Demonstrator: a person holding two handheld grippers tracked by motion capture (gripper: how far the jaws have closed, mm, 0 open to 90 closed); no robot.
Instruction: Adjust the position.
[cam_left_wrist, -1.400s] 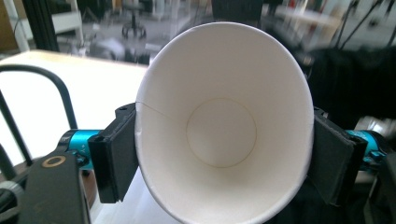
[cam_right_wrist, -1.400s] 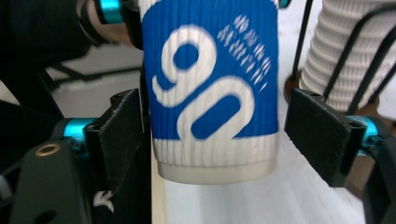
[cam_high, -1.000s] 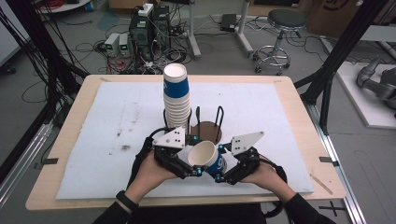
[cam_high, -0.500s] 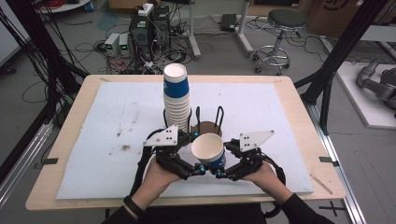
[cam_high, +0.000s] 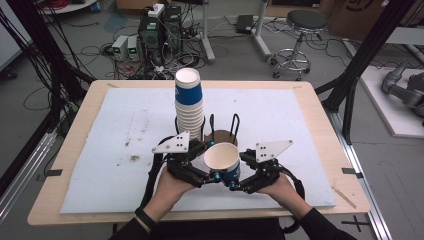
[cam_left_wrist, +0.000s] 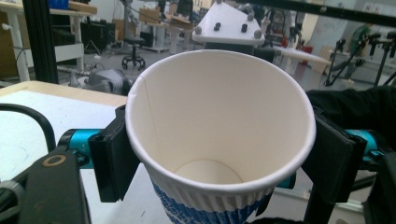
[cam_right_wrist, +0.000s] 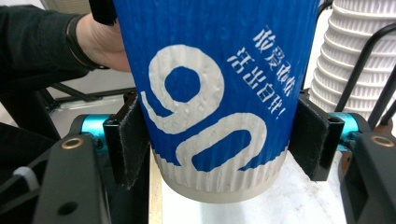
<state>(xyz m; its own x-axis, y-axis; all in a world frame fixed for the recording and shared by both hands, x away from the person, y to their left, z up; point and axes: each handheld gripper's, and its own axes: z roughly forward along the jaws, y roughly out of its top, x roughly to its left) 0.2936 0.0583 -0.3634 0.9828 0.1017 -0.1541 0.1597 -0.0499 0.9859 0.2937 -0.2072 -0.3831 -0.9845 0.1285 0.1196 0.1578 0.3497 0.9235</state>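
A blue ribbed paper cup (cam_high: 222, 157) with a white inside stands upright, held just above the white mat between both grippers. My left gripper (cam_high: 207, 175) grips it from the left. Its jaws have just been closing, and in the left gripper view its pads (cam_left_wrist: 114, 154) press the cup (cam_left_wrist: 219, 121) just below the rim. My right gripper (cam_high: 236, 179) is shut on the cup from the right, with the right gripper view showing its pads (cam_right_wrist: 128, 140) clamping the lower wall of the cup (cam_right_wrist: 210, 93).
A tall stack of matching cups (cam_high: 189, 102) rises just behind the held cup, inside a black wire holder (cam_high: 234, 125) with a brown base (cam_high: 220, 136). The white mat (cam_high: 300, 125) covers the wooden table (cam_high: 90, 107). The floor beyond holds cables, equipment and a stool (cam_high: 300, 30).
The cup lay tilted with its mouth toward the person a second ago. It now stands upright and sits slightly further right between the grippers. The hands have barely shifted.
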